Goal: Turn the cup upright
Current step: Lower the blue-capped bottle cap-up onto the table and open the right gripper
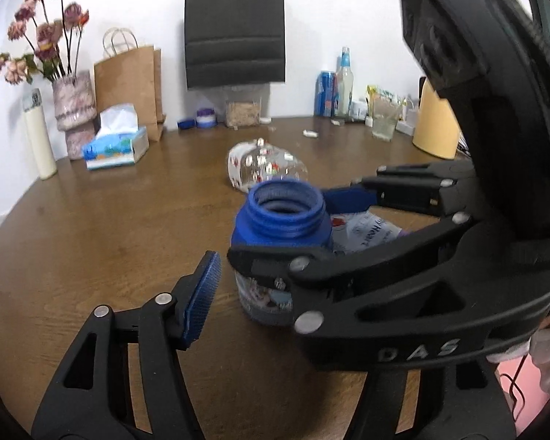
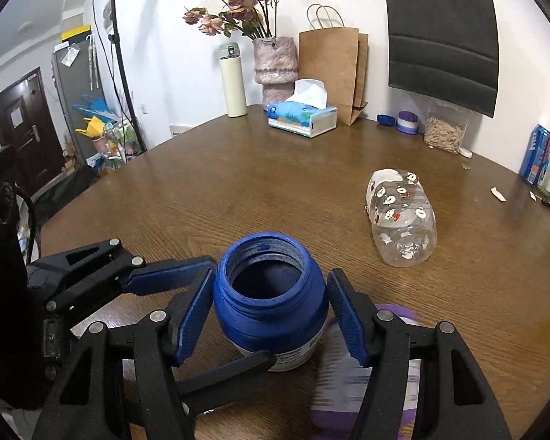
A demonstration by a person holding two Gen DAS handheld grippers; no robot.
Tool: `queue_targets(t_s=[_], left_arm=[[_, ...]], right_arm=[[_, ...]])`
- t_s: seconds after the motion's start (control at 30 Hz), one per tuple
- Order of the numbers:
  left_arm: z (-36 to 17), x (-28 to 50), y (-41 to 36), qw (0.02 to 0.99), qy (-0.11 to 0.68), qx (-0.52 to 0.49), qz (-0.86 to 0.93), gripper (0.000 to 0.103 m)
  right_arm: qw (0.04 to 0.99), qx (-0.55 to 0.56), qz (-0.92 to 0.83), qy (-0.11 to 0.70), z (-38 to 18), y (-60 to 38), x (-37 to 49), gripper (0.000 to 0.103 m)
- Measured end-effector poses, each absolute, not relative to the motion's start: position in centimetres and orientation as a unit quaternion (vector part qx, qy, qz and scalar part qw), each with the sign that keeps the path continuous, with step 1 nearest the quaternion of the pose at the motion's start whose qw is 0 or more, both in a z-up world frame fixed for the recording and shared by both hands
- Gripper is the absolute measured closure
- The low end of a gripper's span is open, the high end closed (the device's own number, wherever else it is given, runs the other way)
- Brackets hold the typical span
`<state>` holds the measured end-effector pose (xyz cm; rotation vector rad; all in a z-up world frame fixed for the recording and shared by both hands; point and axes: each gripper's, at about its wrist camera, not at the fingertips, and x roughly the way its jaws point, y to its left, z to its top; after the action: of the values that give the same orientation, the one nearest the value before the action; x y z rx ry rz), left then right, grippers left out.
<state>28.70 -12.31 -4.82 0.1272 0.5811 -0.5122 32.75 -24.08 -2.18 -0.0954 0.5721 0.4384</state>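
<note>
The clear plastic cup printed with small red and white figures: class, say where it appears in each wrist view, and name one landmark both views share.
Left wrist view: clear cup lies on its side at centre, just beyond the blue jar.
Right wrist view: the cup lies on its side right of centre, beyond and right of the jar.
Shared landmark: tissue box near the wall.

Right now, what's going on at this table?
A person is working with two handheld tools over a wooden table. The blue cup stands upright, mouth up, between the open fingers of the right tool. The left tool also brackets it without gripping. A clear printed cup lies on its side farther back.
</note>
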Motion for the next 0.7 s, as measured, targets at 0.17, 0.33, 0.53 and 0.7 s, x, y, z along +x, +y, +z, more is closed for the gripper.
queue_targets(t_s=[0.17,0.33,0.53,0.7], left_arm=[[-5.1,28.7,-11.3,0.929,0.285,0.058,-0.23,0.035],[-4.3,27.7,-8.9,0.939,0.263,0.055,-0.212,0.024],[-2.0,25.3,-3.9,0.953,0.241,0.029,-0.178,0.002],[0.3,24.8,-2.0,0.967,0.231,0.018,-0.105,0.0]], right_arm=[[0.937,-0.046,0.206,0.279,-1.9,-24.2,32.4,0.034],[0.942,-0.021,0.209,0.263,-0.7,-26.0,30.2,0.026],[0.959,0.004,0.165,0.23,1.5,-30.4,25.4,0.017],[0.966,0.022,0.096,0.238,1.9,-33.0,23.5,0.012]])
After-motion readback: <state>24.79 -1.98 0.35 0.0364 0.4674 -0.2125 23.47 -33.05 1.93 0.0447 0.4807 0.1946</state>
